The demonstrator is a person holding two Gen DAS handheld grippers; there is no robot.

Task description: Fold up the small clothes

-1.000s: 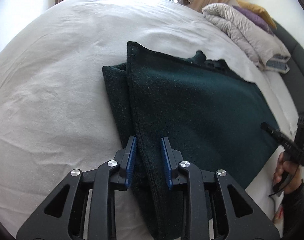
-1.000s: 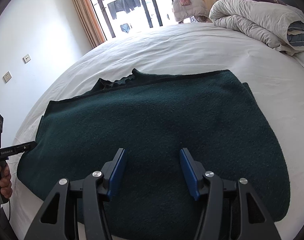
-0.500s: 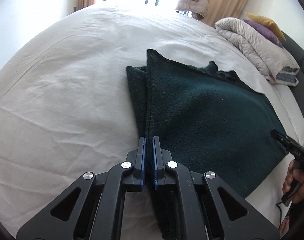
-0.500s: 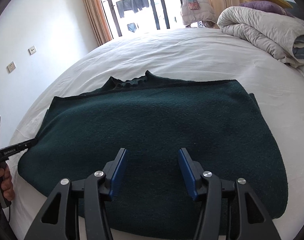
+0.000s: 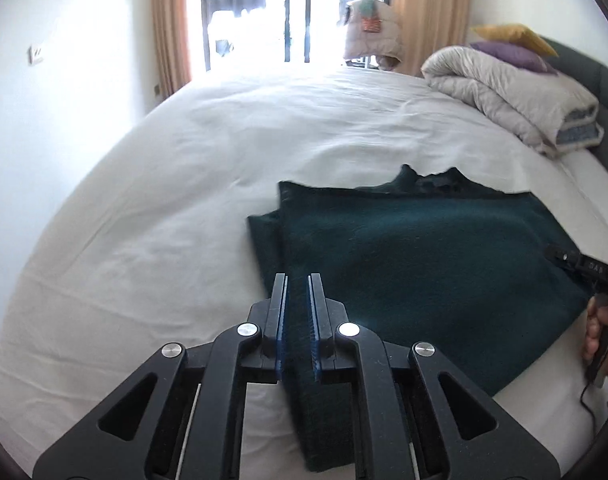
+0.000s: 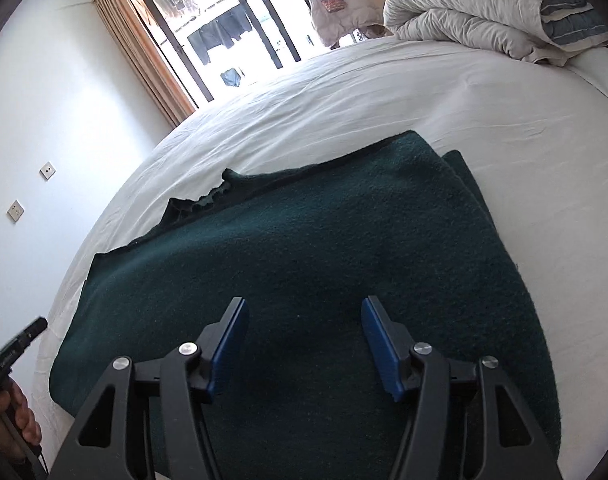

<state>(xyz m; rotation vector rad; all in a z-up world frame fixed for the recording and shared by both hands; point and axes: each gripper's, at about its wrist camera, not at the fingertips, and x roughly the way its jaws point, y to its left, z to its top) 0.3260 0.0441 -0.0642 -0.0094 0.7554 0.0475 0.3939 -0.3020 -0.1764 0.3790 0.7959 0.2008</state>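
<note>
Left gripper (image 5: 298, 280): jaws pinched on the near edge fold of the dark green garment (image 5: 424, 264), at 6 o'clock.
Garment: lies on the white bed sheet (image 5: 164, 220), spreading toward 3 o'clock.
Right gripper (image 5: 584, 266): at 3 o'clock, only partly in frame, at the garment's right edge.
Folded duvet (image 5: 516, 96): at 2 o'clock.
Curtained window (image 5: 264, 12): at 12 o'clock.

Bright daylight, blown out at the window, strong fisheye curve.

Sun pours through the window (image 5: 260, 12) and washes the white bed sheet (image 5: 184, 200) near it to glare. The dark green garment (image 6: 304, 264) reads almost black, its texture faint. The left view is slightly soft with motion blur; both frames bend and darken at the corners.
</note>
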